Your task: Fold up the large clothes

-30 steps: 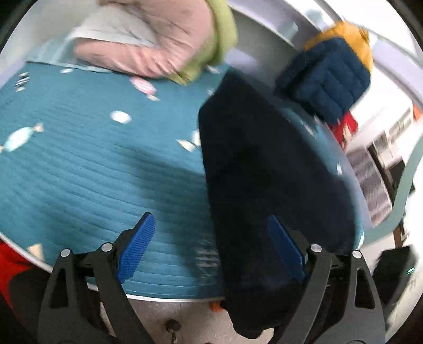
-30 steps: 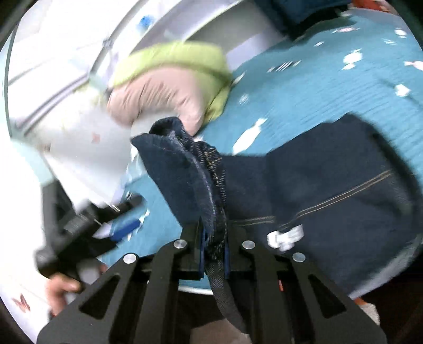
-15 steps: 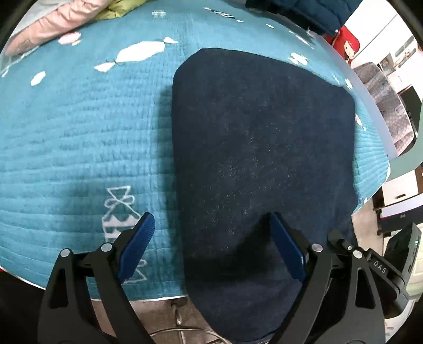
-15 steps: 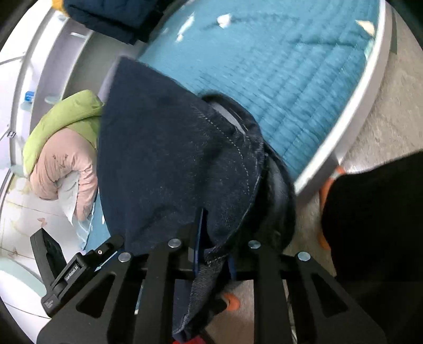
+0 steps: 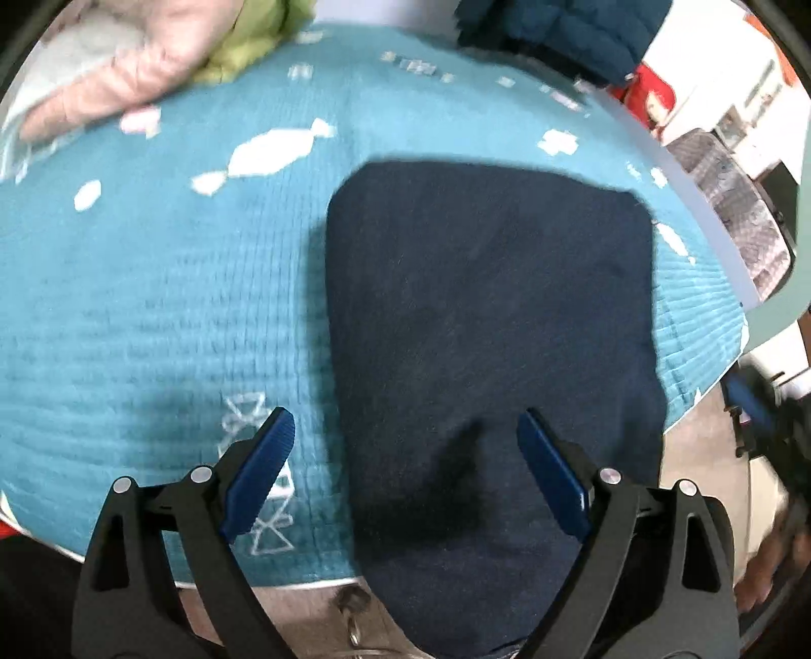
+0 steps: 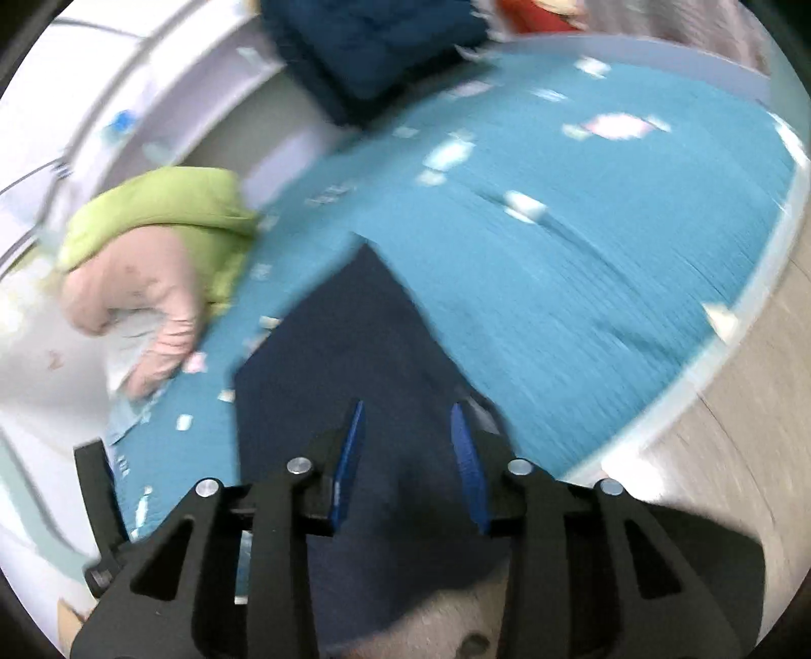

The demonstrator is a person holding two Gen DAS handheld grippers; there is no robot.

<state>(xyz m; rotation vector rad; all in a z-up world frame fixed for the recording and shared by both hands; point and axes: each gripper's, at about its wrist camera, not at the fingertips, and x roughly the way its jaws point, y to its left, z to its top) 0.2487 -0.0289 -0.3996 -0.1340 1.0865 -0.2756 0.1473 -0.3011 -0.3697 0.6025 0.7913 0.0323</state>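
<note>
The left gripper (image 5: 405, 471) was wide open and held nothing, above the near end of the dark jeans (image 5: 486, 329). The right gripper (image 6: 408, 451) was also open, its fingers apart over the same jeans (image 6: 349, 365). The jeans lay folded on the teal bedcover (image 5: 152, 304), with their near end hanging over the edge. Farther away lay a pink and green garment (image 6: 157, 253) and a navy jacket (image 6: 375, 45).

I'm seeing dark navy jeans (image 5: 486, 324) looking like matt, finely grained denim cloth. The teal bedspread (image 5: 152, 314) is showing ribbed, quilted fabric. Gripper fingers (image 5: 261, 471) are wearing ridged blue pads on matt black plastic, with shiny metal screws (image 6: 299, 465) catching light.
</note>
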